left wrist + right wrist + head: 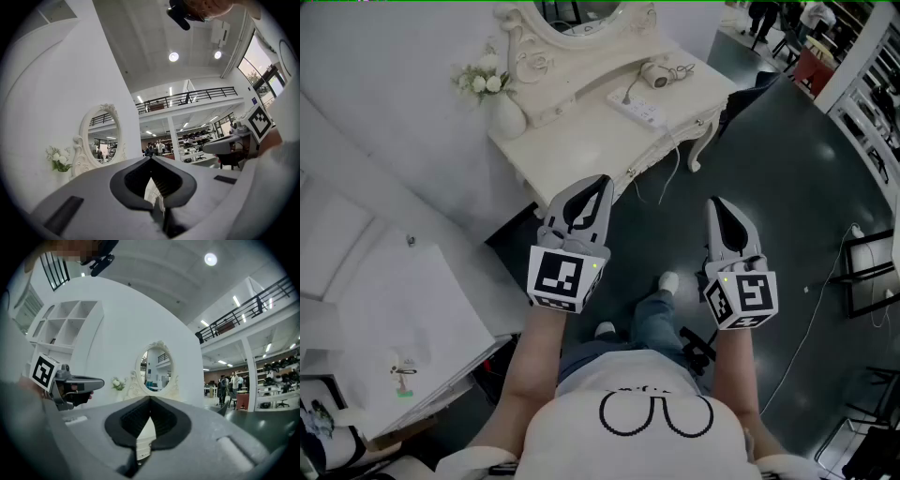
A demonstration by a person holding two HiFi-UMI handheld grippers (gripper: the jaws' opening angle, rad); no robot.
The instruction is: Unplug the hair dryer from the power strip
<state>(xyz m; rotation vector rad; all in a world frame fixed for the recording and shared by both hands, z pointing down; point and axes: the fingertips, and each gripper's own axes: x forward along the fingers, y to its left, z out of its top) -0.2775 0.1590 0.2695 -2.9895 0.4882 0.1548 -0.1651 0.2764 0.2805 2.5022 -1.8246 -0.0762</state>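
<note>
Clearly, both grippers are closed on nothing. The left gripper (600, 185) and the right gripper (716, 202) are held side by side in front of the person's chest, each with its jaws pressed together at the tips and pointing roughly level toward the bench (572, 131). In each gripper view the ribbed pads meet at the tip, and only a pale sliver of the scene beyond shows through the gap behind them. Under the grippers lies the dark floor (769, 187), with one of the person's shoes (668, 280) a little short of the bench. On the bench top, well apart from both grippers, the white power strip (639, 109) lies near the front edge. The hair dryer (655, 75) rests just behind it toward the right corner, its cord bunched beside it. Whether its plug sits in the strip is too small to tell. A thin cable (678, 159) hangs from the bench edge. Farther left a white vase (508, 117) of white flowers stands beside the oval mirror (581, 19).
</note>
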